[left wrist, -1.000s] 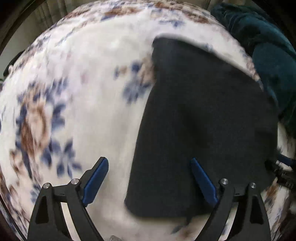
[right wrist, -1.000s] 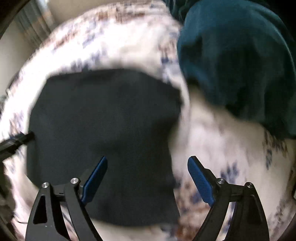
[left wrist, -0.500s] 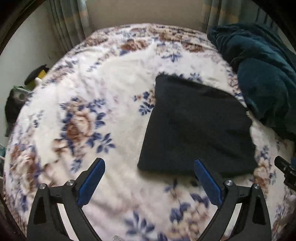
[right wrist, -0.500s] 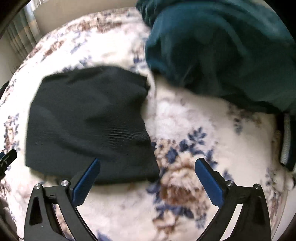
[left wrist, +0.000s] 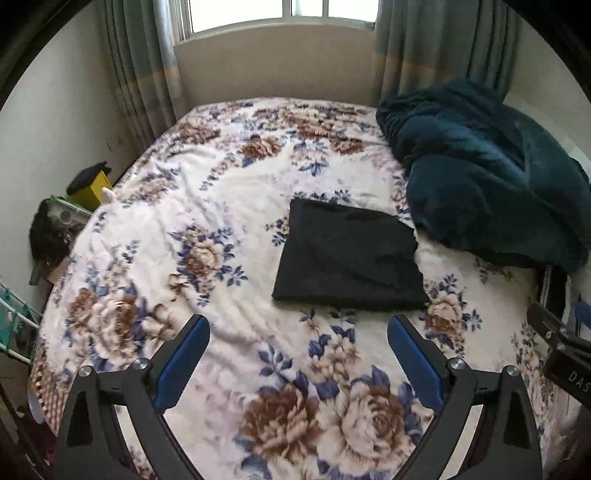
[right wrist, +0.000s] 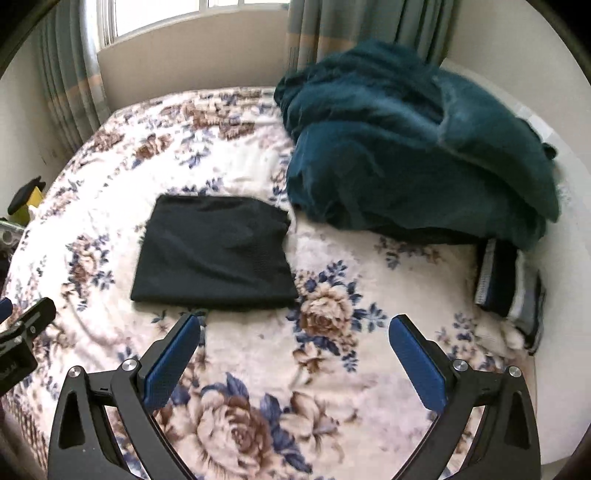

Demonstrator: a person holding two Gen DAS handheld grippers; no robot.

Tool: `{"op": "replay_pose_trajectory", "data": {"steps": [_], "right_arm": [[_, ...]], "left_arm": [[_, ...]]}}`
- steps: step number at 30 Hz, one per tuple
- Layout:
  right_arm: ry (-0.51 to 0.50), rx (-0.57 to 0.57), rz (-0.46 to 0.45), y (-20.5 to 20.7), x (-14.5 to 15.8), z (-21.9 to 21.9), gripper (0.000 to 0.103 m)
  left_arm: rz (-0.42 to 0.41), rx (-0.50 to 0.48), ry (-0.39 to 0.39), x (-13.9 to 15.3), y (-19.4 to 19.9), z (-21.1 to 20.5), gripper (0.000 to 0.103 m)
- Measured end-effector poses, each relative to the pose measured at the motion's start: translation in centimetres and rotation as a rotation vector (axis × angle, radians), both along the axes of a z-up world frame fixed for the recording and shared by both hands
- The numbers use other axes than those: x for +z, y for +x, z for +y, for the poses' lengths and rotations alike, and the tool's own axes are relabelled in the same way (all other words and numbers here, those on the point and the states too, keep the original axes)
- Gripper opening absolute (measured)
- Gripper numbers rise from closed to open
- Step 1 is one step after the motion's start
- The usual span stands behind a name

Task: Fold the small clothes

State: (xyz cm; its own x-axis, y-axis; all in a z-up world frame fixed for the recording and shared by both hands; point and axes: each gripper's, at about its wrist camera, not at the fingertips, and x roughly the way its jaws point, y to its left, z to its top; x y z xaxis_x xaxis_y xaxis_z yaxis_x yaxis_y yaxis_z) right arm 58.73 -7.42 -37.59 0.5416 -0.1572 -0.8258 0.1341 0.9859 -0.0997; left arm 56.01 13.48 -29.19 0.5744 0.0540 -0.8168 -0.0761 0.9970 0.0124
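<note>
Black cloth (left wrist: 349, 258), folded into a flat rectangle, lies on the flowered bedspread (left wrist: 207, 206) beside a heap of teal blanket (left wrist: 487, 184). Both the left gripper (left wrist: 297, 360) and the right gripper (right wrist: 293, 350) hang above the bed short of the cloth, jaws wide apart and holding nothing. Only the right view shows a small stack of folded clothes (right wrist: 509, 284) under the blanket's edge. Only the left view shows a yellow box (left wrist: 92, 186) by the wall. Curtains (left wrist: 144, 70) frame a window (left wrist: 280, 13).
</note>
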Motion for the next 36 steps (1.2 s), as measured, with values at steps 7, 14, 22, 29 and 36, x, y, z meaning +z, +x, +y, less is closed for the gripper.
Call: {"op": "replay_pose_trajectory", "data": {"steps": [7,14,22,29,36], "right_arm": [[-0.006,0.003,-0.082,-7.9,9.4,-0.3,0.103],[0.030,0.038,-0.142,-16.2,18.1,0.0,0.103],[0.052,0.074,-0.201,-23.7,26.2,0.4,0.103],[0.054,0.102,-0.236,-28.6,30.6,0.5,0.103],[0.045,0.104,-0.274,-31.1,33.0,-0.2,0.103]], "left_arm": [[-0.051,-0.029,0.007,7.9,-7.1,-1.1,0.098],[-0.127,-0.020,0.016,14.6,-13.1,-0.8,0.098],[-0.159,-0.025,0.011,18.6,-18.1,-1.0,0.099],[-0.192,0.003,0.013,20.7,-20.8,-0.6,0.099],[-0.222,-0.004,0.022,21.8,-22.2,-1.1,0.099]]}}
